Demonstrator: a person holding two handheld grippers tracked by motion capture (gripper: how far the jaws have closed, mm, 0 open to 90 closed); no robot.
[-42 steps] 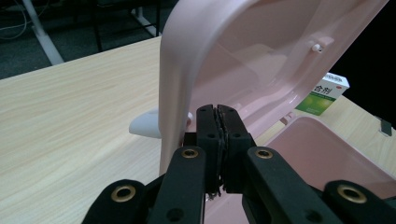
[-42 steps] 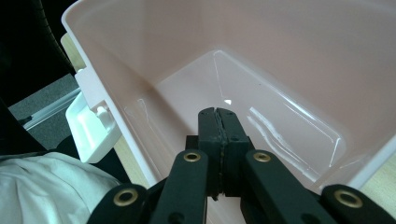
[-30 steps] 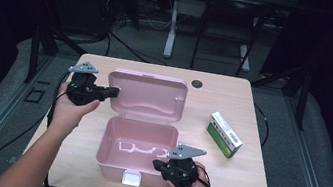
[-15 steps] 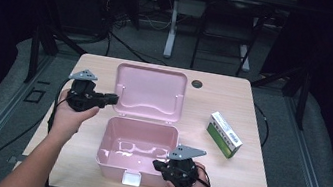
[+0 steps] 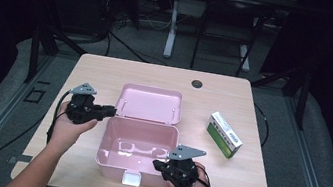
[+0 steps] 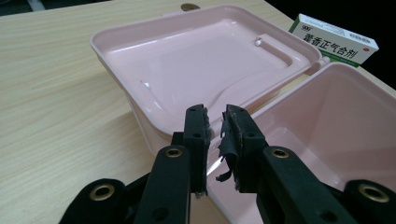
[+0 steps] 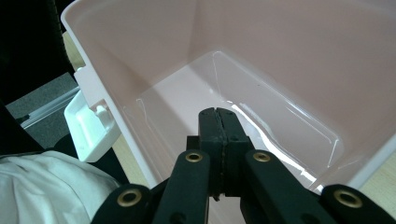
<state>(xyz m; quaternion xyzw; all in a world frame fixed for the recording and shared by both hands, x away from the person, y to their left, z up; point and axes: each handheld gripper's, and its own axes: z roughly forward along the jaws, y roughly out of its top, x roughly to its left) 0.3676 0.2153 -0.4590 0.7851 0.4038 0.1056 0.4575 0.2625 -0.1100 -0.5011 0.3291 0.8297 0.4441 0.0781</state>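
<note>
So the pink plastic box [image 5: 138,149] sits open mid-tabletop, nothing inside, glossy floor catching the light. Its lid [image 5: 150,103] is flipped all the way back and lies flat, inside facing up, hinged along the far edge. A white latch [image 5: 131,178] sticks out on the near wall.

the pink box [image 5: 137,149] looks like smooth glossy plastic, you can see light streaks bouncing off its floor, and the lid [image 6: 210,60] has the same shiny moulded finish. the latch [image 7: 91,123] is white plastic, also smooth. tabletop [image 5: 107,71] is pale wood-grain, matt. the left hand-held gripper [image 6: 215,128] is matt black with frayed rubbery pads [image 6: 231,140] and brass-looking rivets. the green and white carton [image 5: 224,134] looks like printed card.
</note>
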